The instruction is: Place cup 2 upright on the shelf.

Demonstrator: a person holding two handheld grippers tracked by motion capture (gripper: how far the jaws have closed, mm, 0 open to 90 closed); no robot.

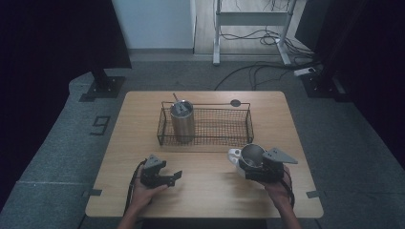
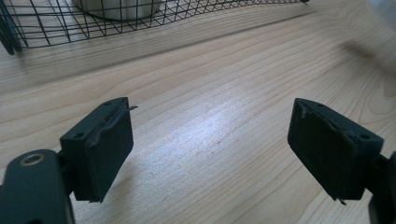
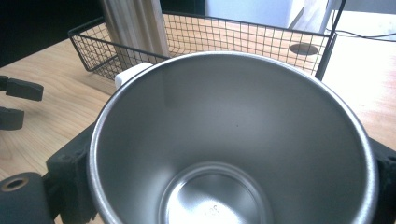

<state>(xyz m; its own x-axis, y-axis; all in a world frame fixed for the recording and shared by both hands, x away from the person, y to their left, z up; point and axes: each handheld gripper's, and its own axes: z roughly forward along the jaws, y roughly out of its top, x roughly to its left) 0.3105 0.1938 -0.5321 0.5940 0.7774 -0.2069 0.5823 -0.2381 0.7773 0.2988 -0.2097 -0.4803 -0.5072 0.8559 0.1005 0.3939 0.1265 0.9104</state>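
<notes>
My right gripper (image 1: 252, 167) is shut on a steel cup (image 1: 252, 154) at the table's front right, one black jaw on each side of its wall. The cup's open mouth (image 3: 229, 140) faces the camera, and a white part (image 3: 132, 73) sticks out behind its rim. A tall lidded steel tumbler (image 1: 183, 121) stands upright in the left end of a black wire basket (image 1: 210, 105) at mid table. My left gripper (image 1: 173, 177) hovers low at the front left, open; its jaws (image 2: 210, 149) stand wide apart with bare wood between them.
The wooden table (image 1: 210, 195) has a round black grommet (image 1: 235, 102) behind the basket. The basket's right part holds nothing. Beyond the table lie a grey carpet, loose cables (image 1: 267, 38), a white desk frame and black stands at both sides.
</notes>
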